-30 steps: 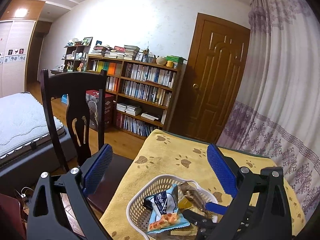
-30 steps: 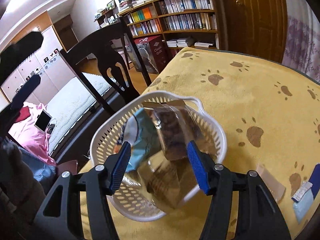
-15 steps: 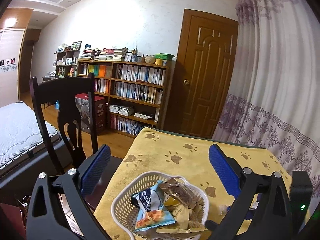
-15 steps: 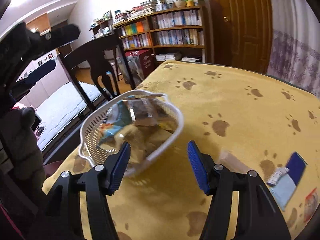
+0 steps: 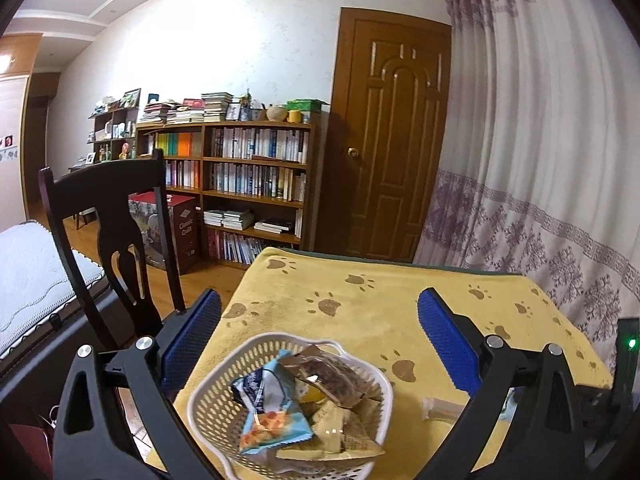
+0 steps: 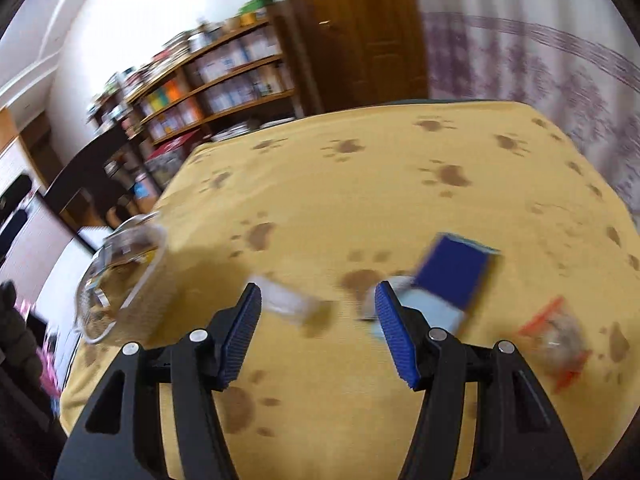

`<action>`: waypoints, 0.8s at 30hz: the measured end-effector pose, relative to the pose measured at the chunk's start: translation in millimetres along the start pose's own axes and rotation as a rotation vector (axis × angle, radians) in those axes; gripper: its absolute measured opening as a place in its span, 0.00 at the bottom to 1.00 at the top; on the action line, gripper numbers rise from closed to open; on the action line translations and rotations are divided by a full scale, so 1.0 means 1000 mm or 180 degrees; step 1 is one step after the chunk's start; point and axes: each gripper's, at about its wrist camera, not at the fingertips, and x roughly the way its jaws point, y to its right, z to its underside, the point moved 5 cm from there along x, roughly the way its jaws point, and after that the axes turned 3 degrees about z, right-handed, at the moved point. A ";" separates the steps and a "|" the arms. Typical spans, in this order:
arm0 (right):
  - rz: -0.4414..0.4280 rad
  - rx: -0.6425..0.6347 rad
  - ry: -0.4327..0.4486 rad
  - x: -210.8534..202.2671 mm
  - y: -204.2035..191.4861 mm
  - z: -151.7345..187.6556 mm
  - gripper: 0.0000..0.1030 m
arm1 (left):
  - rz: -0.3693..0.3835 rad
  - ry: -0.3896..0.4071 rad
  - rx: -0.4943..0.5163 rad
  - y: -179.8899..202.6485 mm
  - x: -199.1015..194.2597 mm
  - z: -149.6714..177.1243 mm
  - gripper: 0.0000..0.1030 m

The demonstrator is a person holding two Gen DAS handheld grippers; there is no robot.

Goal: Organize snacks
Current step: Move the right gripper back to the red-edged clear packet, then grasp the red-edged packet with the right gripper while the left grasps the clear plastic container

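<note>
My white basket (image 5: 208, 408) already holds several snack packets (image 5: 276, 408). My right gripper (image 6: 318, 320) and left gripper (image 5: 320, 344) are both spread and empty; 3 packets remain on the yellow cloth (image 6: 360, 184), including the blue one (image 6: 452, 272).

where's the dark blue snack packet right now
In the right wrist view the dark blue packet lies on the yellow paw-print cloth, just past the right gripper, between a clear wrapper and an orange-edged bag.
</note>
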 end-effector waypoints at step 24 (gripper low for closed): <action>0.0675 0.0863 -0.0206 0.012 0.184 0.034 0.59 | 0.0343 -0.0332 0.0617 0.090 0.028 0.041 0.97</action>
